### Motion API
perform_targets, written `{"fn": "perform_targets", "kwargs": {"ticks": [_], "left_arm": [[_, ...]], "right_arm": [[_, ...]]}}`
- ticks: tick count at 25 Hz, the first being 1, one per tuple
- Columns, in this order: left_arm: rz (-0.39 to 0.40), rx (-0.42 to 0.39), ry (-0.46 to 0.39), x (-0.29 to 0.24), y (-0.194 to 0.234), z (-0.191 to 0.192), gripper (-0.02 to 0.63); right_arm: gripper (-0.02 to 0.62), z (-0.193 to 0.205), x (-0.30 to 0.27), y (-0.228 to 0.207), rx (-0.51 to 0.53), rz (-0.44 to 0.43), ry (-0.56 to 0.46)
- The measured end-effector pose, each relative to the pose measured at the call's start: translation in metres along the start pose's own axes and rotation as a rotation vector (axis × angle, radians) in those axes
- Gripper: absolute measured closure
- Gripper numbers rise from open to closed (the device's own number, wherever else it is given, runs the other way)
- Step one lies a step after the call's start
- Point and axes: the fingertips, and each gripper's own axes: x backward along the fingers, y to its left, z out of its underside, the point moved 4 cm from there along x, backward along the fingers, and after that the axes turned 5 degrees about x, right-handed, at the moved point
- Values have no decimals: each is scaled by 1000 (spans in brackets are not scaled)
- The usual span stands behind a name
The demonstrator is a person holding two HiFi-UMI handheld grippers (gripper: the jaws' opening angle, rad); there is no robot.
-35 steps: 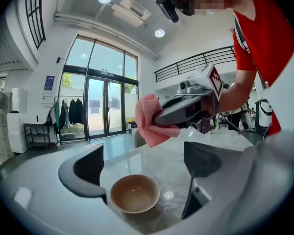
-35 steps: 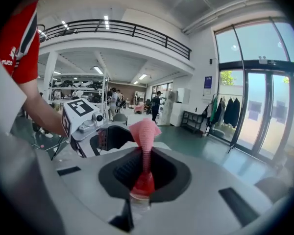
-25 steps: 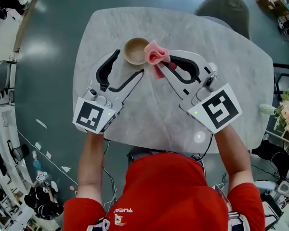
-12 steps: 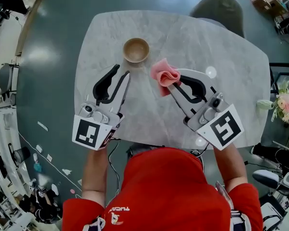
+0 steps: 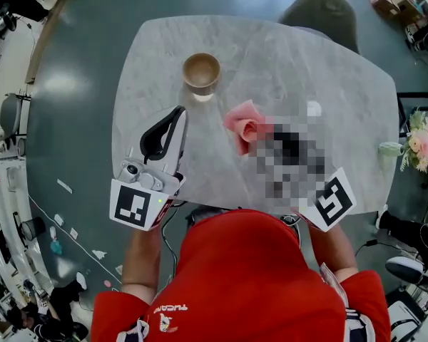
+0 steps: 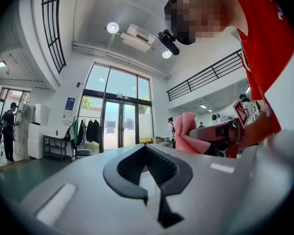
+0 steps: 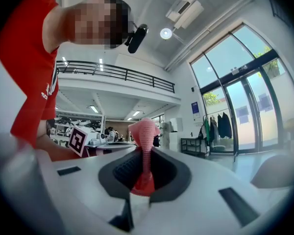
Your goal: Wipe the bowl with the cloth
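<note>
The right gripper (image 7: 145, 155) is clamped on the pink cloth (image 5: 244, 122). The left gripper (image 5: 178, 114) is closed and empty. The bowl (image 5: 202, 71) stands apart, farther up the table (image 5: 342, 84). Probably best: brace its rim with the left, then sweep the cloth round inside.

The left tongs (image 5: 179, 113) are closed tight with nothing between them; the right tongs (image 7: 145, 154) clamp a pink cloth (image 7: 143, 129). Both point away from the body.

One overhead, two jaw cameras.
Head view looks down on the surface (image 5: 328, 70) from its 6 o'clock side; gripper views sit close behind their jaws, tilted upward; all three share the cloth (image 5: 244, 125).
</note>
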Motion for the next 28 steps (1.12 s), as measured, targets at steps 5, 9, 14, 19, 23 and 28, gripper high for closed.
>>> {"fn": "perform_targets", "kwargs": {"ticks": [5, 9, 14, 19, 23, 28], "left_arm": [[7, 27, -1, 10, -10, -2, 600], [19, 45, -21, 15, -21, -2, 600], [27, 38, -10, 21, -26, 0, 600], [30, 29, -2, 23, -30, 0, 601], [38, 32, -7, 23, -33, -1, 601], [53, 22, -12, 22, -35, -1, 601]], "right_arm": [[574, -1, 10, 14, -1, 0, 9], [574, 3, 17, 23, 4, -2, 28], [575, 7, 21, 28, -5, -1, 30], [574, 6, 24, 31, -2, -6, 22], [574, 7, 25, 32, -3, -9, 21], [574, 8, 24, 34, -6, -12, 23]]}}
